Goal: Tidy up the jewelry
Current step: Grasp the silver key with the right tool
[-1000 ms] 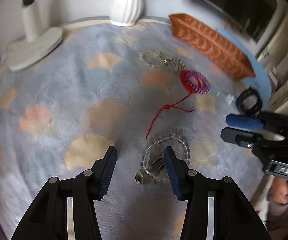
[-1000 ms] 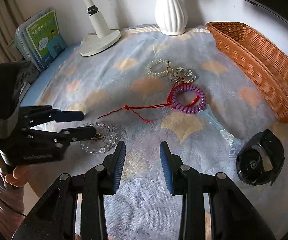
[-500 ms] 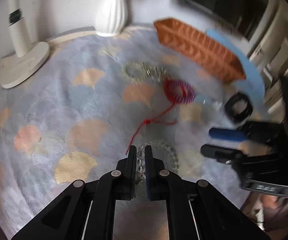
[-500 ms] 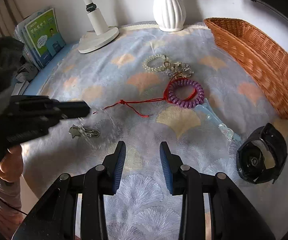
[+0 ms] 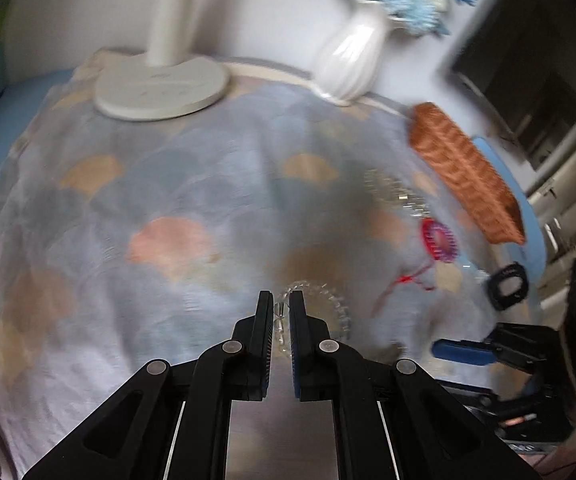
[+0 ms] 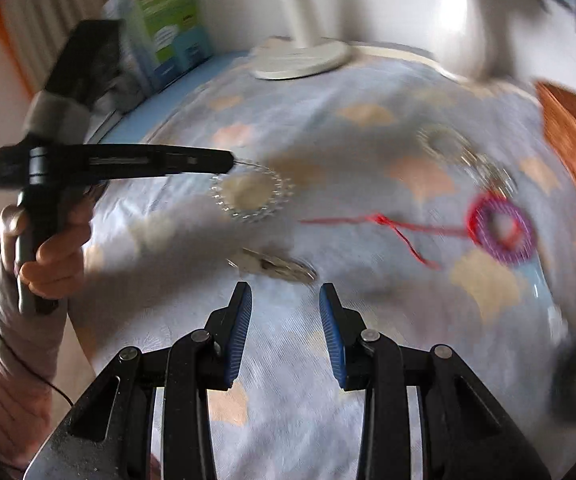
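Note:
My left gripper (image 5: pixel 281 312) is shut on a clear bead bracelet (image 5: pixel 330 306), which hangs above the cloth; in the right wrist view the left gripper (image 6: pixel 223 160) holds the bracelet (image 6: pixel 249 192) up. A silver charm (image 6: pixel 273 266) lies on the cloth just ahead of my open, empty right gripper (image 6: pixel 285 312). A purple coil bracelet (image 6: pixel 502 230) with red cord (image 6: pixel 388 222), a pale bead bracelet (image 6: pixel 444 144) and a black watch (image 5: pixel 508 286) lie to the right. The wicker basket (image 5: pixel 464 168) stands at the far right.
A white lamp base (image 5: pixel 163 88) and white vase (image 5: pixel 352 64) stand at the back of the blue patterned cloth (image 5: pixel 167 200). Books (image 6: pixel 167 28) stand at the back left. Both views are motion-blurred.
My left gripper has shut on the clear bead bracelet and lifted it up and left. The silver charm has come off and lies on the cloth. My right gripper swung left toward it.

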